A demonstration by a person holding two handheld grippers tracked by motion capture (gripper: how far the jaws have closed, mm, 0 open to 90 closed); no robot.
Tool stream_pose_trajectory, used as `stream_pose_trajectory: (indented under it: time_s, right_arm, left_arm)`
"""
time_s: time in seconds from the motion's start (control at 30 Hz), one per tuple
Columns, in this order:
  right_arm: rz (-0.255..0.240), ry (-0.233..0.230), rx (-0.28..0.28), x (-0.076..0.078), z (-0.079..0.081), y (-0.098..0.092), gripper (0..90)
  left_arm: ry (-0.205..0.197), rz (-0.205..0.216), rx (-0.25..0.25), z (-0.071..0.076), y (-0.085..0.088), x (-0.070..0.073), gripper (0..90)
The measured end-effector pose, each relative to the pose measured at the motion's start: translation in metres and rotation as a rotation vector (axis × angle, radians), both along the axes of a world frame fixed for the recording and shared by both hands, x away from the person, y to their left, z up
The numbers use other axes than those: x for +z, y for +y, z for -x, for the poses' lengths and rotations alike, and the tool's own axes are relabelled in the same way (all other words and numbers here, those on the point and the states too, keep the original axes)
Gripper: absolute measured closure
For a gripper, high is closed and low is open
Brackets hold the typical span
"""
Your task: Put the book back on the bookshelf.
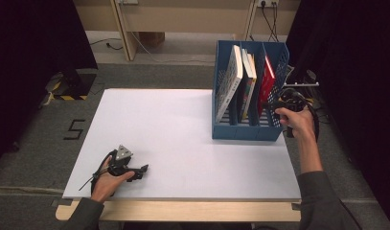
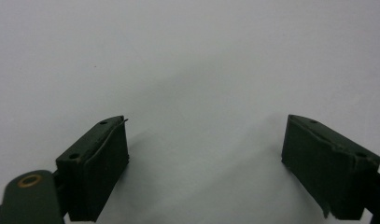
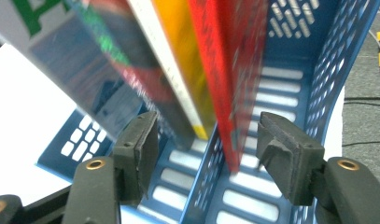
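A blue file rack (image 1: 245, 132) stands at the table's right, with three compartments. A white book (image 1: 229, 81) leans in the left one, a colourful book (image 1: 248, 84) in the middle one, a red book (image 1: 266, 79) in the right one. My right gripper (image 1: 279, 103) is at the rack's open front right corner. In the right gripper view its jaws (image 3: 208, 149) stand apart around the red book's (image 3: 229, 70) lower edge, pads clear of it. My left gripper (image 1: 143, 170) rests on the table at the front left, open (image 2: 206, 163) over bare white surface.
The white table top (image 1: 183, 139) stretches between the two hands. The rack's perforated right wall (image 3: 327, 70) rises close beside my right jaw. A yellow-spined book (image 3: 178, 56) leans next to the red one. Beyond the table lie grey floor and cables.
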State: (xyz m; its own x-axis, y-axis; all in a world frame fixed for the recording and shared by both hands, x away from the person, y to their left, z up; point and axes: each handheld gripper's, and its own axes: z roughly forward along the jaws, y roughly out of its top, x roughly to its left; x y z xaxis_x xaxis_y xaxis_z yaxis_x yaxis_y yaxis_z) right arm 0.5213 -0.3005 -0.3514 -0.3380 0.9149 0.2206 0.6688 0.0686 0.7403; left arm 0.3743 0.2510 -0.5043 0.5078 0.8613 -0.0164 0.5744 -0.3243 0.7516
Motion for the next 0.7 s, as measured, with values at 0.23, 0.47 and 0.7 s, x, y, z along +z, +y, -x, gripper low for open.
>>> stream_pose_trajectory:
  time_s: [0.23, 0.47, 0.7]
  right_arm:
    - [-0.004, -0.036, 0.017, -0.006, 0.023, 0.003, 34.7]
    - [0.020, -0.028, 0.060, -0.021, 0.044, 0.012, 32.5]
    - [-0.035, -0.038, 0.090, -0.035, 0.067, 0.015, 29.9]
  left_arm:
    - [0.000, -0.001, -0.002, 0.000, 0.000, 0.000, 13.5]
    - [-0.001, -0.001, -0.002, 0.000, 0.000, 0.000, 13.5]
    - [-0.002, -0.001, -0.001, 0.000, 0.000, 0.000, 13.5]
